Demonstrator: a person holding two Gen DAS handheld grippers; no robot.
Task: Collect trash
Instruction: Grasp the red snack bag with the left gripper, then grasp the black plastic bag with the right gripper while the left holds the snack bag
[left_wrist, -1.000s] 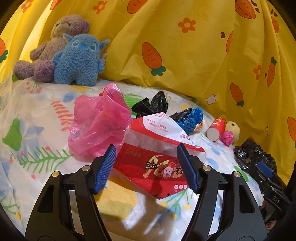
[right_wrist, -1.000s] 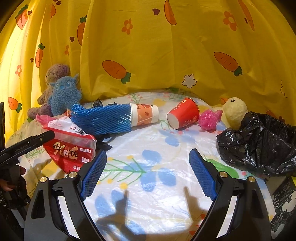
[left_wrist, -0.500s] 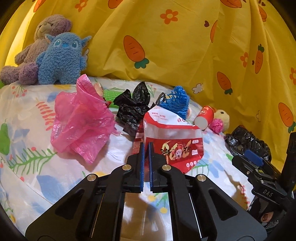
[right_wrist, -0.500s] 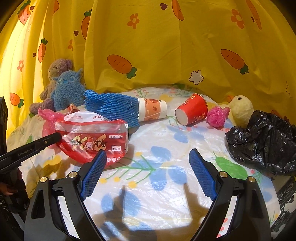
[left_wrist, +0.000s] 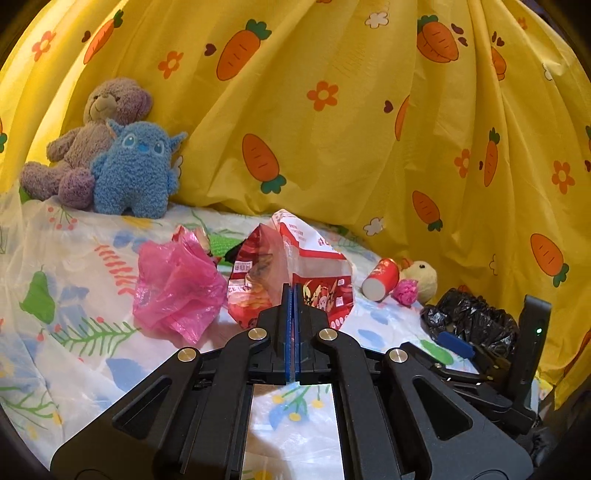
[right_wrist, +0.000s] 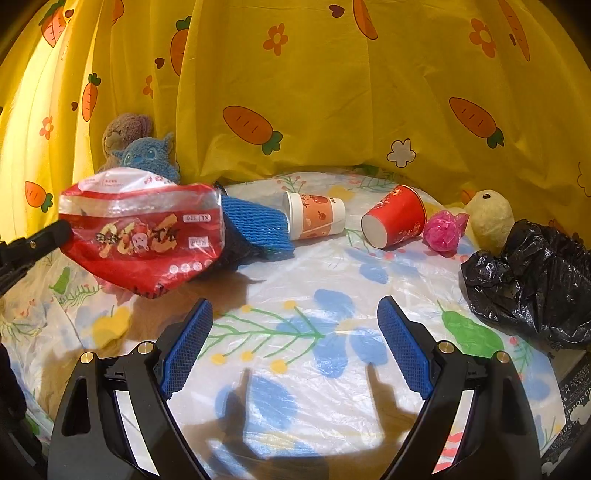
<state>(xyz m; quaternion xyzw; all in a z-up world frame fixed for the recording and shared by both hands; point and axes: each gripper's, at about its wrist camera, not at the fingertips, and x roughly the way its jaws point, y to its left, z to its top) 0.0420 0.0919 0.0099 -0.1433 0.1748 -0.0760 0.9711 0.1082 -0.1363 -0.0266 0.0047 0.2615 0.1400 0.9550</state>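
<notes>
My left gripper (left_wrist: 293, 295) is shut on a red and white snack wrapper (left_wrist: 314, 273) and holds it lifted above the bed; the wrapper (right_wrist: 144, 229) also shows in the right wrist view at the left. My right gripper (right_wrist: 295, 343) is open and empty above the floral sheet. Beyond it lie a blue foam net (right_wrist: 255, 225), a white paper cup (right_wrist: 314, 218), a red paper cup (right_wrist: 395, 218) and a small pink plastic ball (right_wrist: 443, 229). A crumpled pink plastic bag (left_wrist: 177, 288) lies left of the wrapper. An open black trash bag (right_wrist: 532, 280) sits at the right.
A purple bear (left_wrist: 85, 140) and a blue plush monster (left_wrist: 136, 170) lean on the yellow carrot curtain (left_wrist: 332, 110) at the back left. A yellow duck toy (right_wrist: 487, 218) sits by the trash bag. The floral plastic sheet (right_wrist: 295, 369) covers the bed.
My left gripper closed on the snack wrapper and lifted it off the sheet. My right gripper stayed open and moved slightly.
</notes>
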